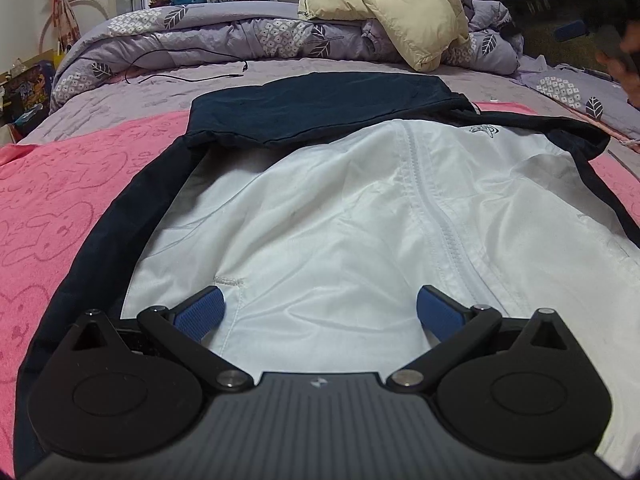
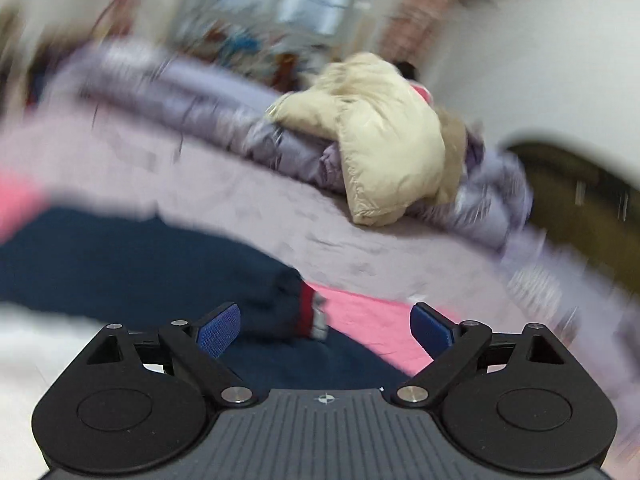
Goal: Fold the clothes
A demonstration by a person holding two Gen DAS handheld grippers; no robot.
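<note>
We see the bed (image 1: pixel 280 76) first, its lilac cover running back to a rolled quilt (image 1: pixel 224 36) with a cream puffer coat (image 1: pixel 384 4) heaped on it. A pink towel (image 1: pixel 52 216) is spread over the near part, and on it lies our task's thing, the jacket (image 1: pixel 360 208): white front with a central zip, navy sleeves and a navy panel folded across the far end. The right wrist view is badly blurred, but we make out a navy sleeve (image 2: pixel 160 264) ending in a red and white cuff (image 2: pixel 314 312). We judge the jacket light, thin and slippery, a shell cloth that creases easily and will slide on itself, so we would pinch seams, hem corners or the ribbed cuff, not the smooth panels. Our left gripper (image 1: pixel 320 312) hovers over the white front with jaws spread wide, holding nothing. Our right gripper (image 2: pixel 325 326) is likewise wide apart and empty, near the cuff.
</note>
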